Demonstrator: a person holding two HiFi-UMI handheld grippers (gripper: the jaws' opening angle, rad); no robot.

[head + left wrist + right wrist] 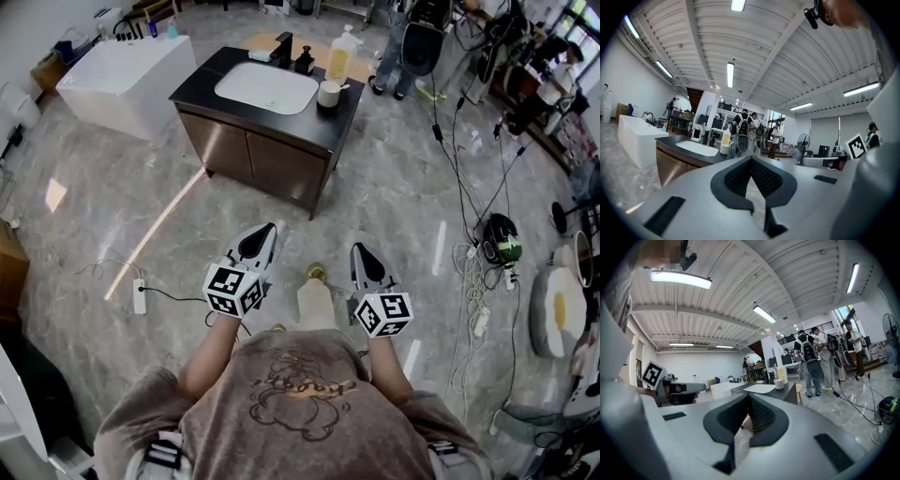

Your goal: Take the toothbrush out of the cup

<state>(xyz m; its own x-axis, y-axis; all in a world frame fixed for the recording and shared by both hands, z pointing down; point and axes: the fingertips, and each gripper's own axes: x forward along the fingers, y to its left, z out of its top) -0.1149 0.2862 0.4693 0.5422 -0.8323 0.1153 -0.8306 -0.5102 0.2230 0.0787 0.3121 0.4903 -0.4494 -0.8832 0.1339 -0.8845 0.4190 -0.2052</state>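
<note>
A white cup (pixel 328 94) stands on the dark vanity top (pixel 342 117), right of the white basin (pixel 266 87). The toothbrush (pixel 344 87) pokes out of the cup toward the right. Both grippers hover over the floor well short of the vanity, pointing at it. My left gripper (pixel 270 228) is shut and empty, its pads meeting at the tip (pixel 751 159). My right gripper (pixel 357 248) is shut and empty too (pixel 749 397). The cup looks small and distant in the left gripper view (pixel 724 149) and in the right gripper view (pixel 779 384).
A yellow bottle (pixel 342 54), a dark dispenser (pixel 305 62) and a black faucet (pixel 281 47) stand behind the basin. A white bathtub (pixel 127 80) lies left of the vanity. Cables and a power strip (pixel 139 295) lie on the marble floor. People stand beyond the vanity (pixel 808 357).
</note>
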